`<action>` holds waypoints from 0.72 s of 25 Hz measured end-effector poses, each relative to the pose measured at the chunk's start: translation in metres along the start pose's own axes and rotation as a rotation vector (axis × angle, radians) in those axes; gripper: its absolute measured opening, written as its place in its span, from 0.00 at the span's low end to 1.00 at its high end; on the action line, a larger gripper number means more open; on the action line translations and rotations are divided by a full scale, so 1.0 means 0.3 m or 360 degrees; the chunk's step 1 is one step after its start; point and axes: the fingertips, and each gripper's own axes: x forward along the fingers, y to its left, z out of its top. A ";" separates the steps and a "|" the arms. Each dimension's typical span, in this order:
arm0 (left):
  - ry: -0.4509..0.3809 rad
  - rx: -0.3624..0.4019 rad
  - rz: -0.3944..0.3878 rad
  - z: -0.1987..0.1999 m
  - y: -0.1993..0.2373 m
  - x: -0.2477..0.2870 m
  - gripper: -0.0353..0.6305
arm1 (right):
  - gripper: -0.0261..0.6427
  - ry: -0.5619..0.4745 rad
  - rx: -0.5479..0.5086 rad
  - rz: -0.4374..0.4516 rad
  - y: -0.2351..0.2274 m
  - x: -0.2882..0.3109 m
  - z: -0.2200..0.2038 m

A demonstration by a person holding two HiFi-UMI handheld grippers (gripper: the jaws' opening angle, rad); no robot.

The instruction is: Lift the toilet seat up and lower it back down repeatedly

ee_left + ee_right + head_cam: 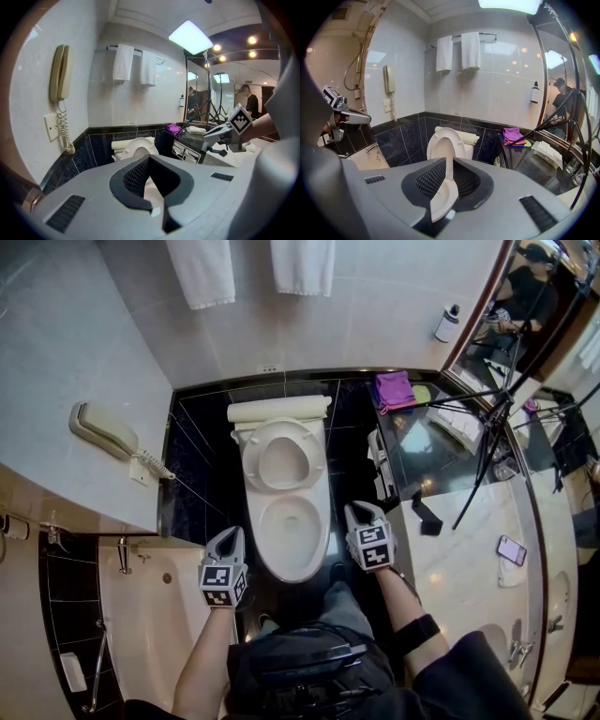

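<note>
Glossy toilet seat (pixel 281 427), polished black tiles (pixel 202 456)

The left gripper (pixel 228 534) and the right gripper (pixel 362 512) are each formed as a pale grey moulded shell. Each is topped by a cube printed with black-and-white square markers, the left cube (pixel 223 583) and the right cube (pixel 372 547). The jaws are lined with black, finely ribbed pads (pixel 431 178), and dark rectangular slots (pixel 533 206) are set into the housing. A black band (pixel 417 632) is worn on the right forearm, with a dark top (pixel 478 685) and grey-blue trousers (pixel 342 607).
</note>
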 end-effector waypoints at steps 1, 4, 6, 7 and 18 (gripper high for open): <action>0.0009 0.0005 -0.0001 0.000 -0.007 0.022 0.05 | 0.16 0.0010 -0.0046 0.0013 -0.002 0.027 0.011; 0.0025 -0.0006 -0.0007 0.005 -0.025 0.104 0.05 | 0.19 0.0029 -0.0186 0.0058 -0.011 0.121 0.052; 0.0036 -0.0004 -0.0010 0.011 -0.032 0.172 0.05 | 0.22 0.0034 -0.0255 0.0086 -0.025 0.197 0.077; 0.0043 0.0000 -0.0009 0.012 -0.035 0.208 0.05 | 0.23 0.0034 -0.0272 0.0104 -0.033 0.242 0.081; 0.0133 0.0006 0.0037 -0.032 -0.003 0.572 0.05 | 0.35 0.0080 -0.0535 0.0217 -0.143 0.746 0.151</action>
